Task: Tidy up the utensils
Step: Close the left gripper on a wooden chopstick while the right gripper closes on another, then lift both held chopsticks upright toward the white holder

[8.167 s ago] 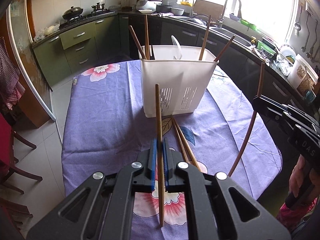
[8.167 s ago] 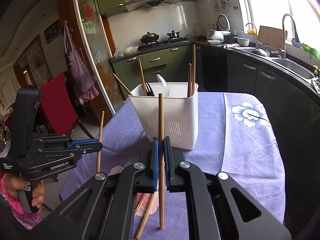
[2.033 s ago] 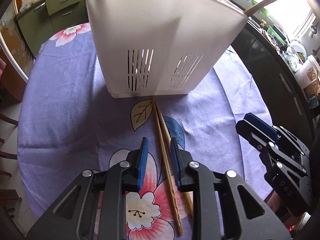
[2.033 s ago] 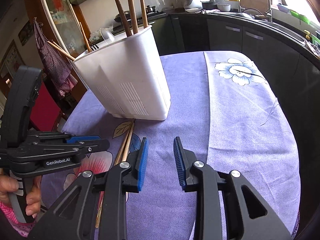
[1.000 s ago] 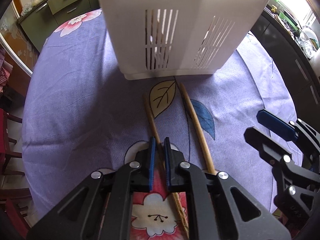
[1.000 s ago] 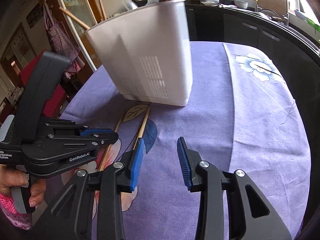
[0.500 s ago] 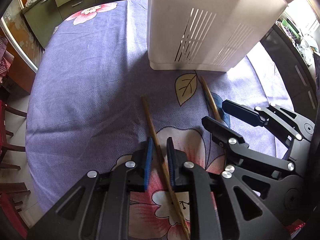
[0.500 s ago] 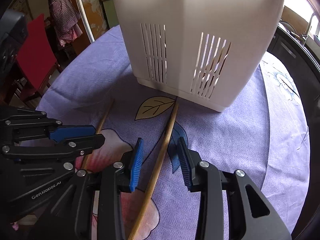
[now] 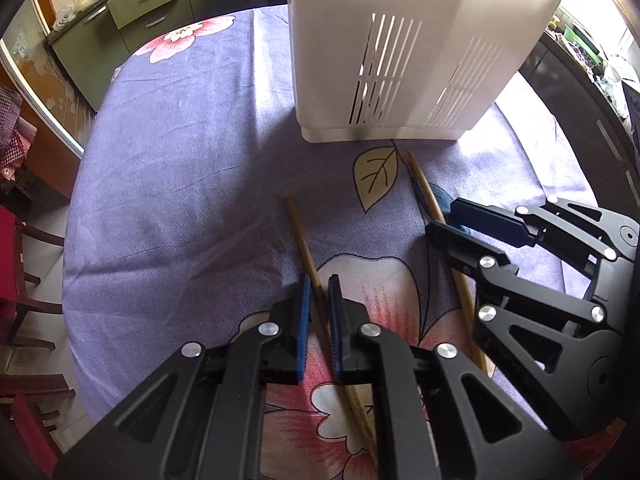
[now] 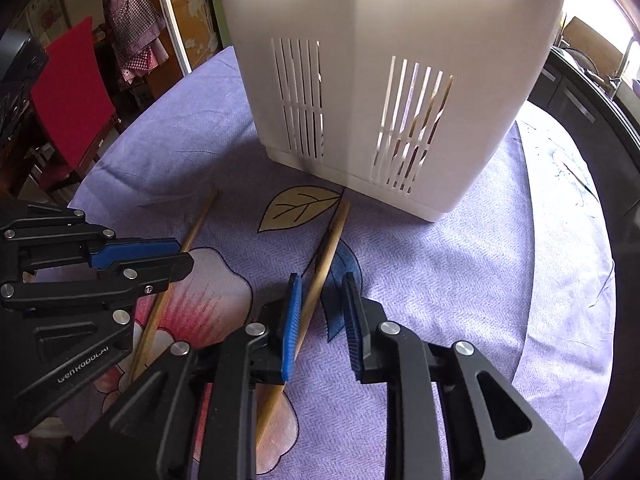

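Chopstick [image 9: 306, 248] sits pinched in the left gripper [image 9: 318, 312]; right gripper [image 10: 320, 312], jaws just closing, straddles another chopstick [image 10: 326, 256] unclamped: squeeze firmly, then lift level toward the holder [image 10: 380, 80]

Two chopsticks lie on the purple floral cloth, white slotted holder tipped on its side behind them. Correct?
No: the white slotted holder stands upright on its base, as the right wrist view shows. The two chopsticks do lie on the purple floral cloth in front of it.
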Tool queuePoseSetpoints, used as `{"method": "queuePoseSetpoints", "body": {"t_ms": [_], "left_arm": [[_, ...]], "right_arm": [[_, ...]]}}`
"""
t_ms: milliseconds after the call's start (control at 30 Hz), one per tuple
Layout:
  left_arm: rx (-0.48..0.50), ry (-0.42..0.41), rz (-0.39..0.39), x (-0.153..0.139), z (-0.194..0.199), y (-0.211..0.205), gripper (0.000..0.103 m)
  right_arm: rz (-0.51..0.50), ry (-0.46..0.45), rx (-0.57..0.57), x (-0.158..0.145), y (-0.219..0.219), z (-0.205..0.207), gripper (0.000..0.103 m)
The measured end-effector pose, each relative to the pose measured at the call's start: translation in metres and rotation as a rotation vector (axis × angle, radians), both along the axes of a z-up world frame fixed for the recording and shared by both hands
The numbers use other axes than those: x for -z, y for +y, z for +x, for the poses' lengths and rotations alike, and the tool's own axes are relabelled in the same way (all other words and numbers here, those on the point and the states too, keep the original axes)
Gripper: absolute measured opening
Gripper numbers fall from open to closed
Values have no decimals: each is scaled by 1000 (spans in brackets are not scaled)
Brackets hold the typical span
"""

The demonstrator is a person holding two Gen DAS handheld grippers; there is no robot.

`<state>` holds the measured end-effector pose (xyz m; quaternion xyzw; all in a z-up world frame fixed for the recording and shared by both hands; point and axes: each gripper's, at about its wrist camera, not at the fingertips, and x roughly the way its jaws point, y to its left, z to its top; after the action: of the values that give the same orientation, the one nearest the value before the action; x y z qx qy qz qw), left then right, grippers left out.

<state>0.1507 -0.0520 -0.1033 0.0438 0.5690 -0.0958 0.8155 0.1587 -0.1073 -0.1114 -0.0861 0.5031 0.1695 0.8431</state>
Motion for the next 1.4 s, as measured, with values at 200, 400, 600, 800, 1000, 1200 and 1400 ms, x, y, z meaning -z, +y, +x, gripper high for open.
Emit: {"method": "queuePoseSetpoints", "body": {"t_ms": [200, 400, 600, 800, 1000, 1200, 1400], "left_arm": [[5, -6, -11, -1, 0, -1, 7], [8, -26, -35, -12, -2, 3, 6], [22, -107, -52, -47, -15, 6, 6], [37, -199, -60, -88, -36, 11, 6], [56, -275, -73, -120, -57, 11, 5], [72, -323, -84, -138, -70, 10, 5], [81, -352, -98, -149, -74, 12, 5]], "right_arm": [[41, 10, 29, -3, -15, -3, 7], [163, -32, 55, -30, -42, -18, 7], [260, -137, 61, -77, -68, -42, 7], [311, -223, 48, -120, -88, -63, 7], [330, -269, 32, -143, -90, -79, 7], [334, -279, 29, -147, -85, -85, 7], [340, -295, 21, -151, -82, -86, 7]]}}
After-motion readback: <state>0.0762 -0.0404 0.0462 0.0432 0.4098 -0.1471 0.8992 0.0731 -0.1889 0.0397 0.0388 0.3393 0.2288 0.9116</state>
